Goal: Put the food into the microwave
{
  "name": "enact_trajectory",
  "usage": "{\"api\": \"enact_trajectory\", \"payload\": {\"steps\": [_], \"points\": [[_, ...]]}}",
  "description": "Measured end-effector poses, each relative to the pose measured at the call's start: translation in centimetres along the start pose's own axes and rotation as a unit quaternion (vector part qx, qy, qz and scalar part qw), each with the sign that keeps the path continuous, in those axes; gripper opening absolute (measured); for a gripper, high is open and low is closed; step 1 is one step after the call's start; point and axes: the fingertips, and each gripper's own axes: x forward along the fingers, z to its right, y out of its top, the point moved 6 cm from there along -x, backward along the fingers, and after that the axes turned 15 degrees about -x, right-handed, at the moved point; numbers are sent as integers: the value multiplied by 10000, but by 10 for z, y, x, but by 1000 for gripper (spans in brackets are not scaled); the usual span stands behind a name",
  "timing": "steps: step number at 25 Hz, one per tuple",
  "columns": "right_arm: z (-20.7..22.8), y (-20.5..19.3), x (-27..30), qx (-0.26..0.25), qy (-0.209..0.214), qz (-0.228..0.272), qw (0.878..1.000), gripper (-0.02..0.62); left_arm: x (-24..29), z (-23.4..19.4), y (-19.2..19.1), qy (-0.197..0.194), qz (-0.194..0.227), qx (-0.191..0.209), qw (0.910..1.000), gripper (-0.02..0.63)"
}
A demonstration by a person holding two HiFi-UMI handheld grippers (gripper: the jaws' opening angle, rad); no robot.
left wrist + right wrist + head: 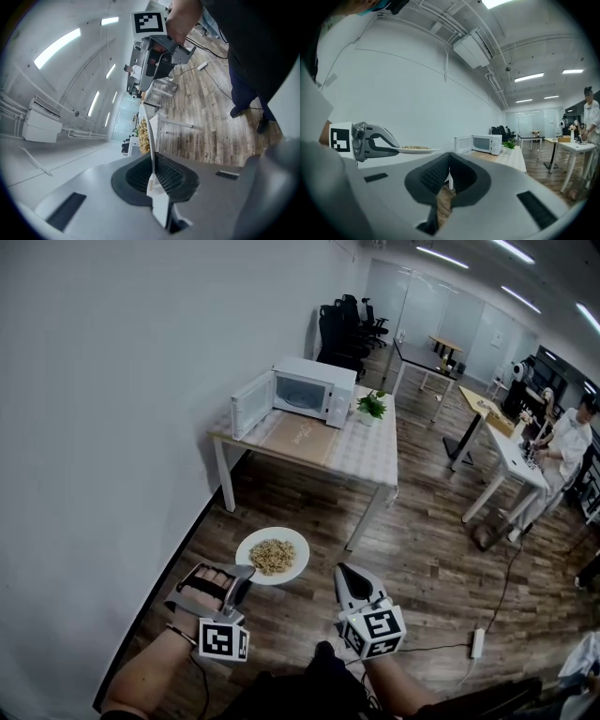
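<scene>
Food [272,556], 1 grainy heap, lies on a round white plate [272,532] held level above the floor. Left gripper [246,573] clamps its near rim. Right gripper [343,570] is closed, empty. The microwave [314,390] stands open, well apart.

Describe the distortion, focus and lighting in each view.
Head view: fisheye bows straight lines, the corners darken, and the plate is sharp under even light. Left gripper view: rolled sideways, the ceiling lights blown out, the near jaws soft. Right gripper view: black circular vignette, its own jaws blurred, the microwave fairly crisp.
</scene>
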Motion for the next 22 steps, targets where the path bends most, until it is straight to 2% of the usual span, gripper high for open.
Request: {"api": "enact_trajectory", "payload": {"steps": [7, 12, 22], "points": [[13, -6, 45, 157, 109, 110, 9998, 9, 31, -18, -13, 91, -134, -45, 9999, 21], [49, 0, 75, 142, 52, 269, 9995, 9, 62, -37, -11, 210, -306, -146, 9992, 21], [122, -5, 148, 174, 244, 363, 9989, 9, 145, -79, -5, 367, -506, -235, 9978, 21]]}}
